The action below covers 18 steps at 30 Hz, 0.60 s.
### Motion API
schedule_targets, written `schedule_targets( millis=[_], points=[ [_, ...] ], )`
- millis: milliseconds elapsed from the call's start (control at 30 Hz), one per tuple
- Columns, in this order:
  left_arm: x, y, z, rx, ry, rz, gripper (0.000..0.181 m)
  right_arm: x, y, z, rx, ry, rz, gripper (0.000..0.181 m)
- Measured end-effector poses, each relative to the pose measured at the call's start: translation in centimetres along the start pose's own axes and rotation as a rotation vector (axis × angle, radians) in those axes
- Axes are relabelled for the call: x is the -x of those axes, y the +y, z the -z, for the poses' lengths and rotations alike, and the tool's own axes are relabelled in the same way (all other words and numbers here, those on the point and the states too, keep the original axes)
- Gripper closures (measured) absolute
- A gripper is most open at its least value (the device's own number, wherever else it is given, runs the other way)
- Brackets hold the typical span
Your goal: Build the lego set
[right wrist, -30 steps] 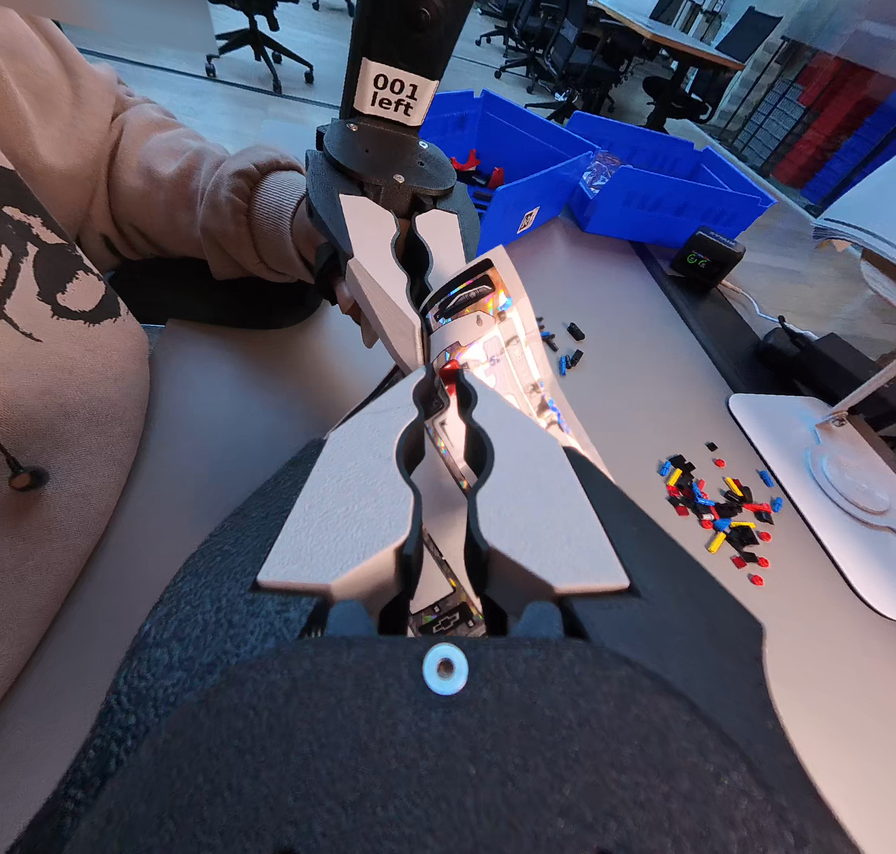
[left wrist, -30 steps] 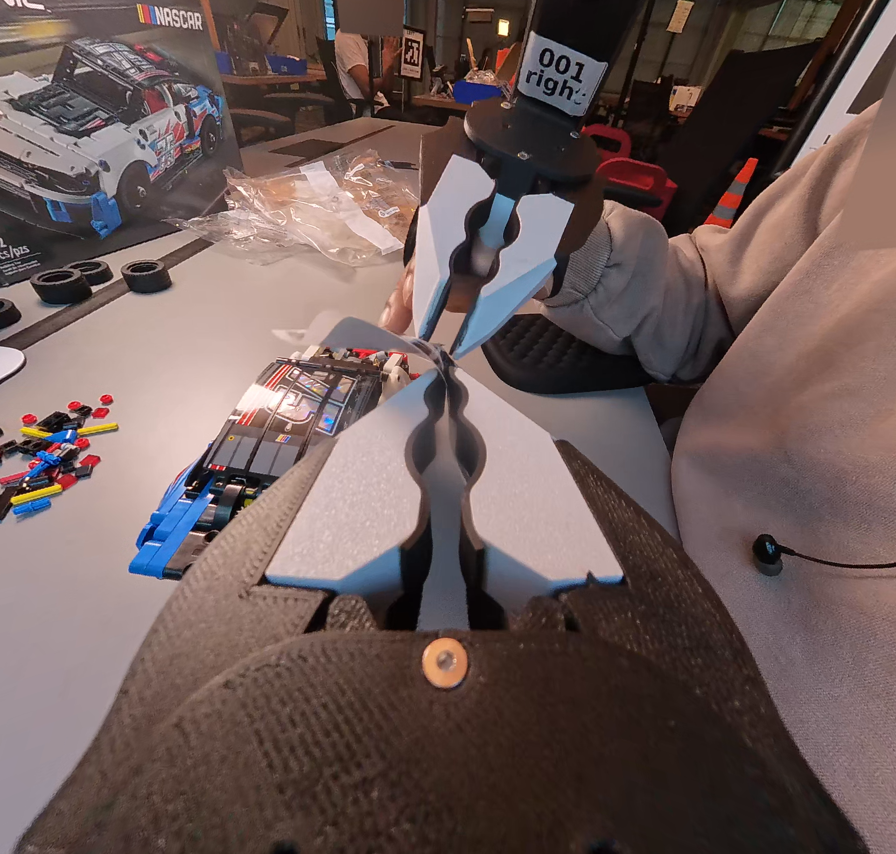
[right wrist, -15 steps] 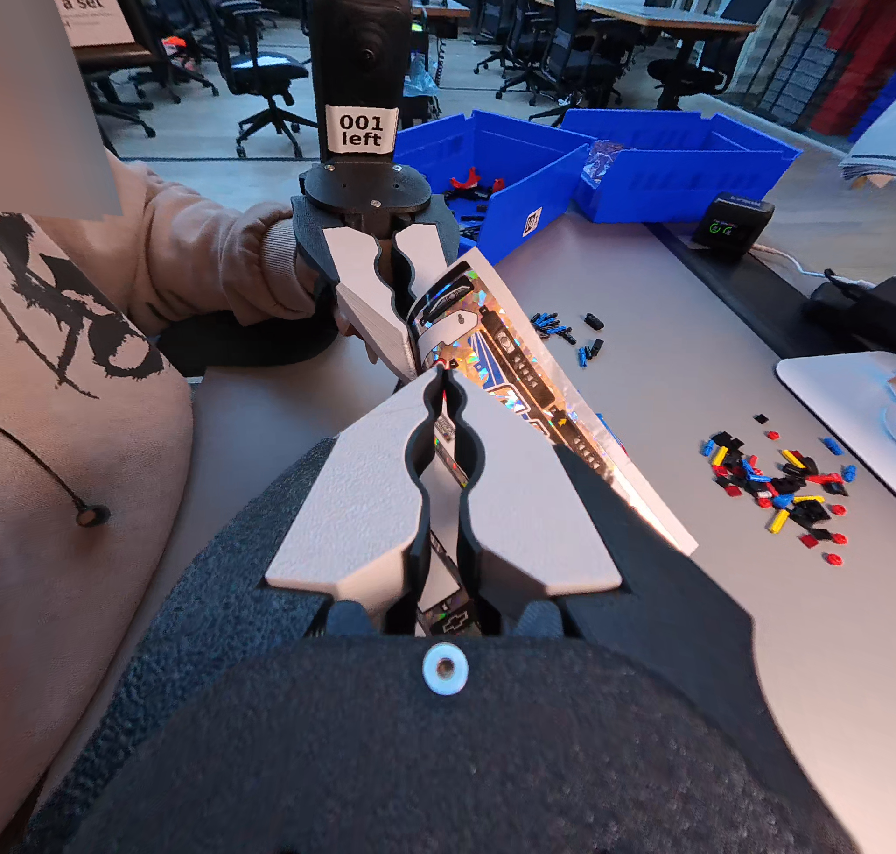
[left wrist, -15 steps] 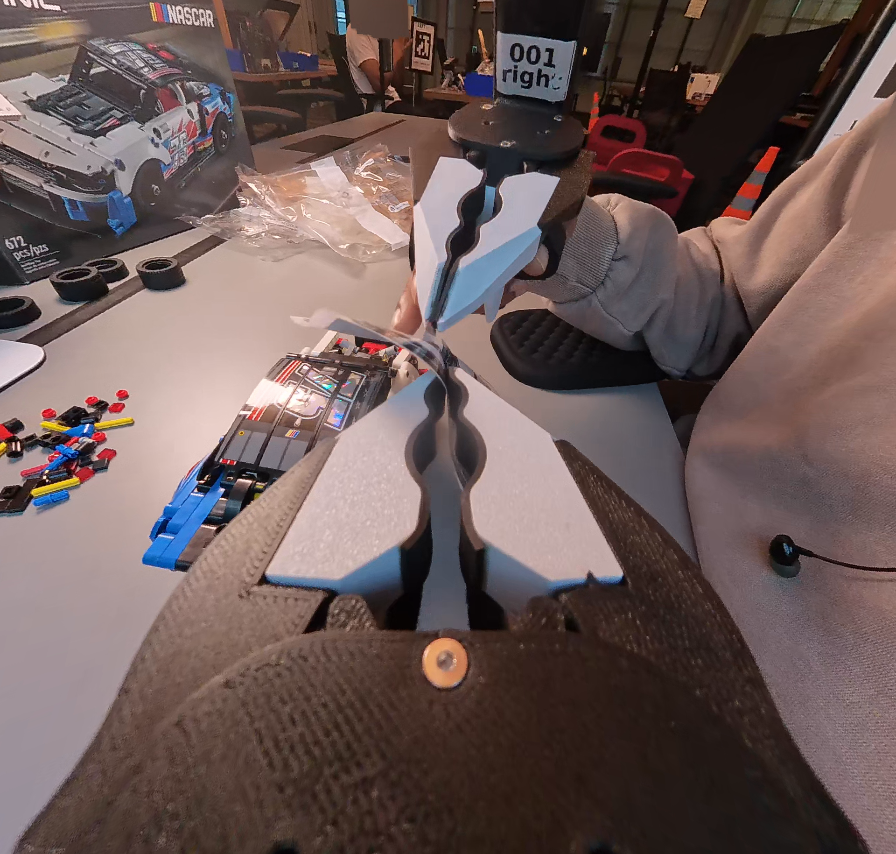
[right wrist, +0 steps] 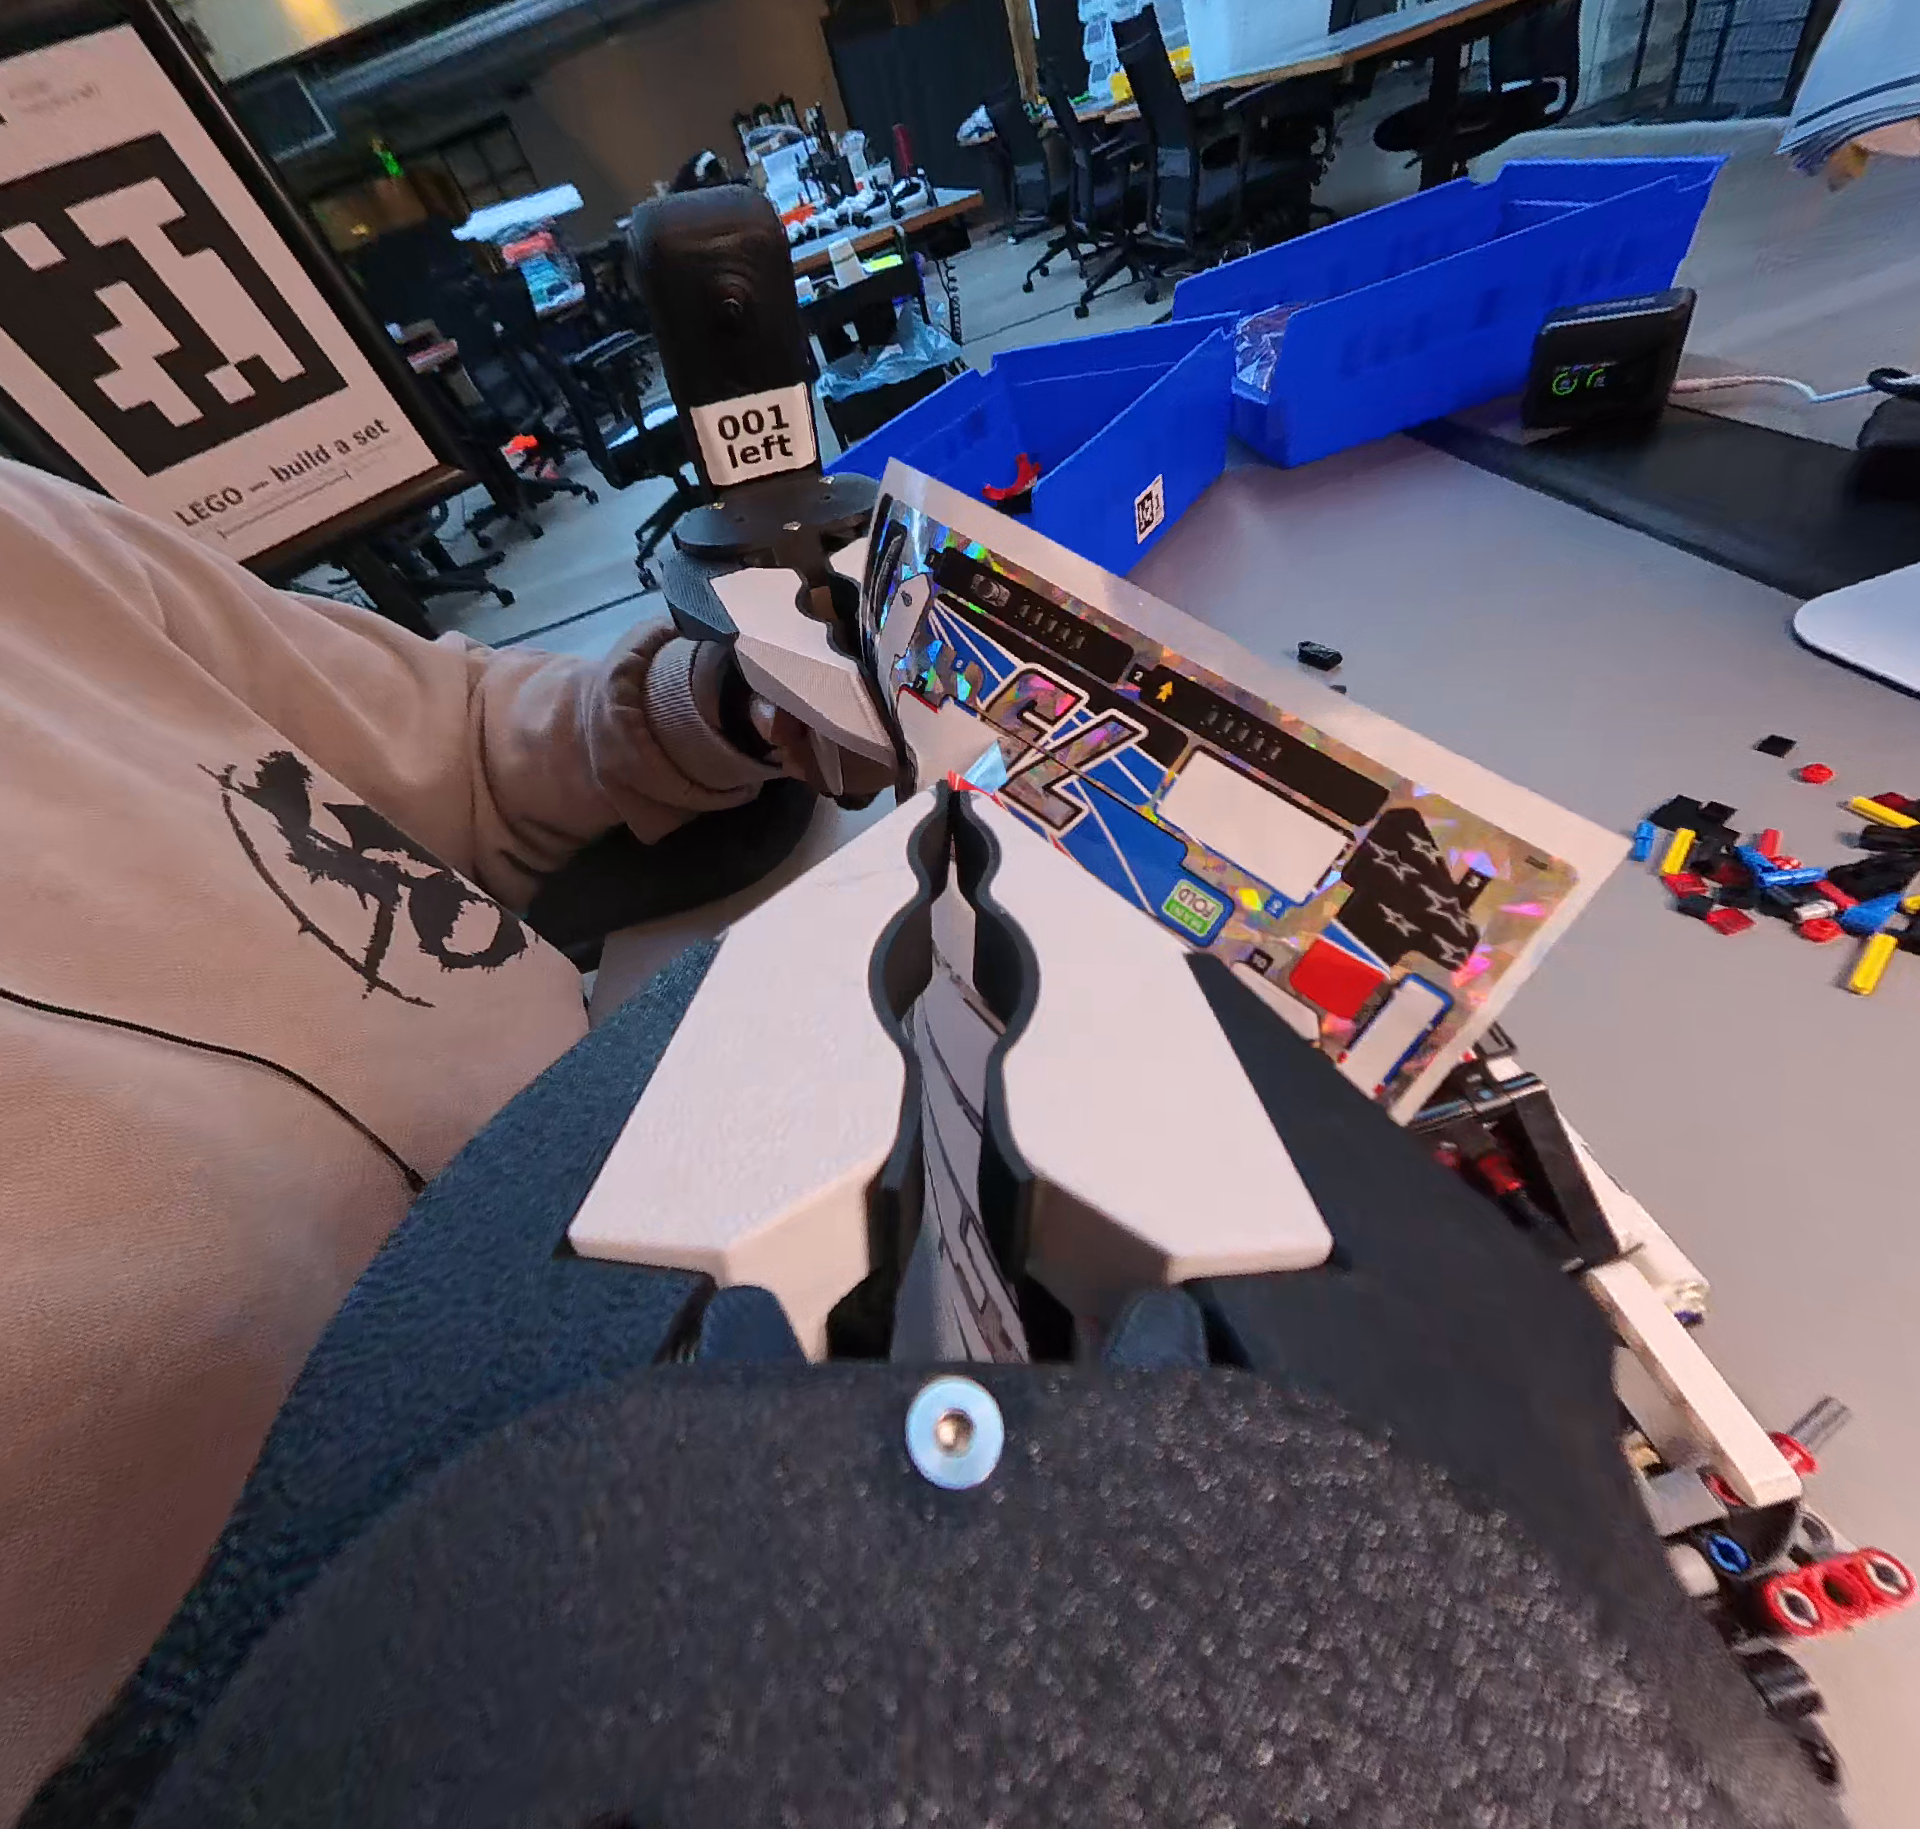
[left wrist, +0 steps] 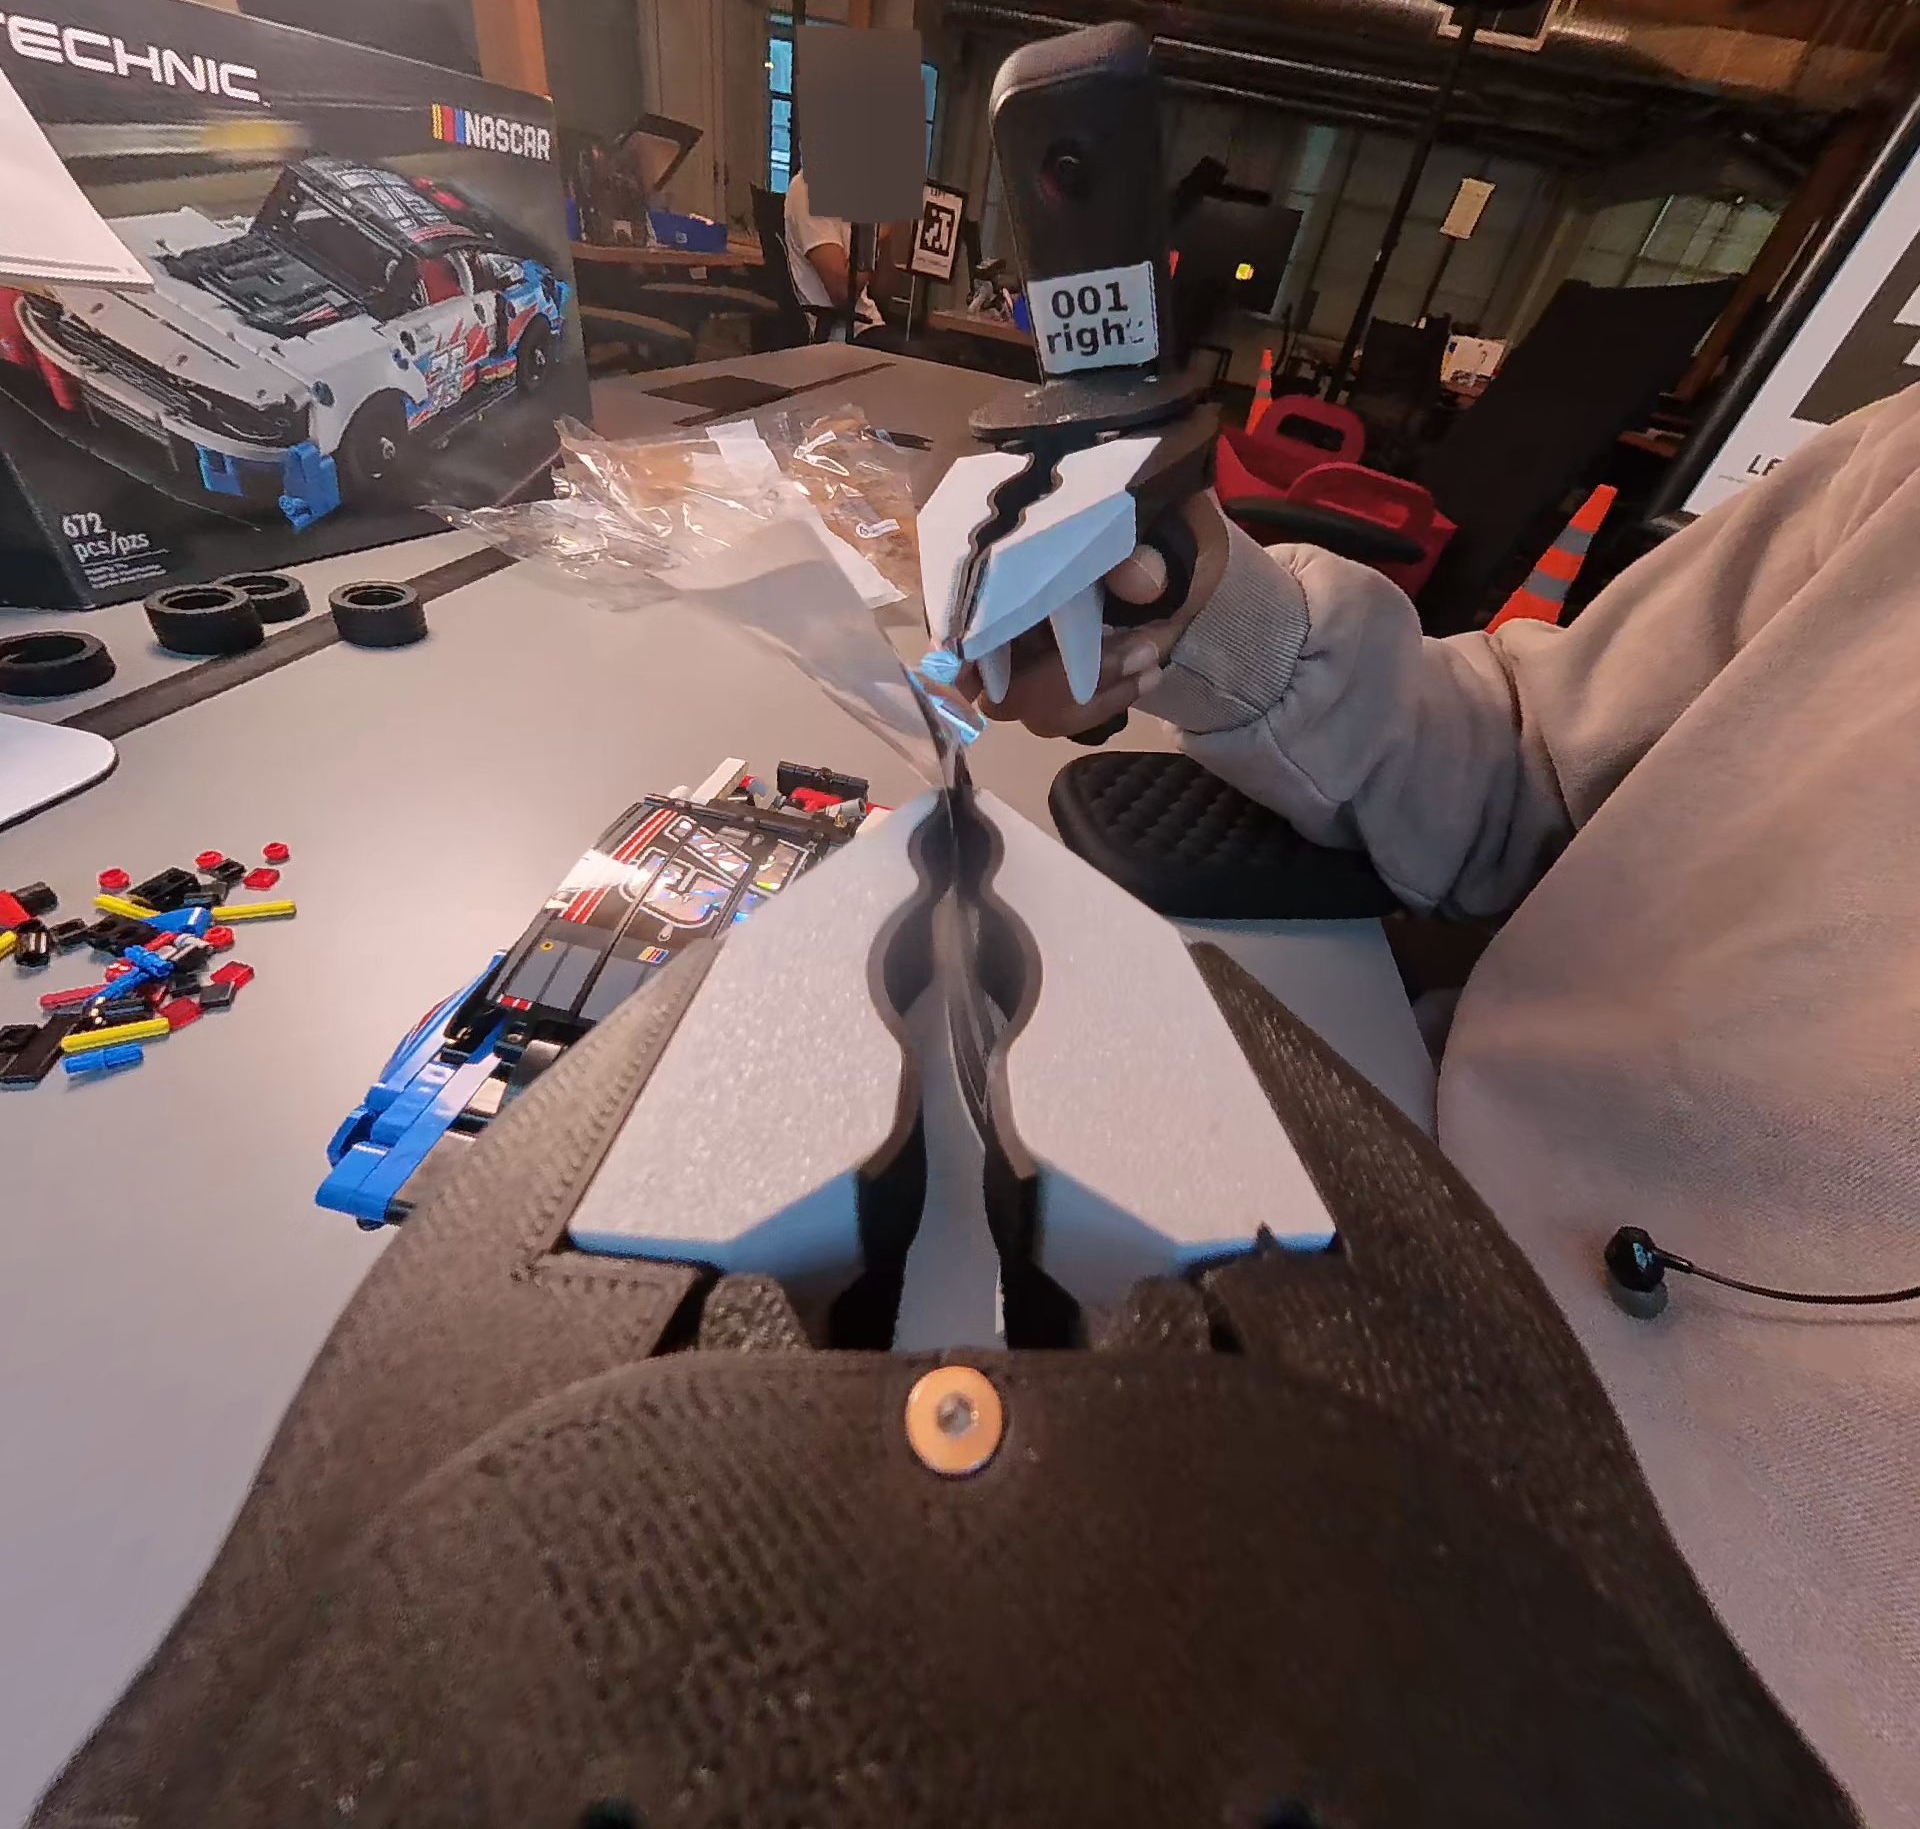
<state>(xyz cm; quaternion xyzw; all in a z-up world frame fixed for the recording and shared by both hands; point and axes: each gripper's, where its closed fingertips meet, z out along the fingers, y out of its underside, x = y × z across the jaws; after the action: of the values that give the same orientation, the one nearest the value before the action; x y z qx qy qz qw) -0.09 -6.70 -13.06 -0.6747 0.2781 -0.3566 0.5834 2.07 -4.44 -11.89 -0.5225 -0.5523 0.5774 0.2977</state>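
A holographic sticker sheet (right wrist: 1247, 803) is held in the air between both grippers. My left gripper (left wrist: 951, 803) is shut on one end of the sheet, seen edge-on in the left wrist view (left wrist: 940, 730). It also shows in the right wrist view (right wrist: 883, 730). My right gripper (right wrist: 951, 797) is shut on a shiny sticker corner (right wrist: 982, 766) at the sheet's near edge, and shows in the left wrist view (left wrist: 971, 678). The partly built black, blue and white lego car (left wrist: 644, 927) lies on the grey table below; its end shows in the right wrist view (right wrist: 1558, 1208).
Loose small bricks (left wrist: 125, 958) lie left of the car and show in the right wrist view (right wrist: 1787, 875). Tyres (left wrist: 208, 616), the set's box (left wrist: 260, 304) and empty plastic bags (left wrist: 727, 501) stand behind. Blue bins (right wrist: 1351, 366) sit at the table's far side.
Both grippers have risen from the car with the sheet. The sheet has swung up so its printed face now shows to the right wrist view. The right gripper's tips have drawn slightly away from the left's.
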Motion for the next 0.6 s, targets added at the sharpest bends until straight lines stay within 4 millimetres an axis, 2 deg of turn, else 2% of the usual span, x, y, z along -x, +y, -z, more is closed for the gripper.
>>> schedule_targets(
  millis=[267, 600],
  points=[
    [-0.26, -0.33, -0.03, -0.012, 0.0, -0.015, 0.181, 0.23, -0.56, 0.51, -0.052, -0.042, -0.059, 0.179],
    [-0.27, -0.49, 0.05, -0.015, -0.007, -0.022, 0.181, 0.6, -0.69, 0.54, -0.057, -0.055, -0.031, 0.174]
  ],
)
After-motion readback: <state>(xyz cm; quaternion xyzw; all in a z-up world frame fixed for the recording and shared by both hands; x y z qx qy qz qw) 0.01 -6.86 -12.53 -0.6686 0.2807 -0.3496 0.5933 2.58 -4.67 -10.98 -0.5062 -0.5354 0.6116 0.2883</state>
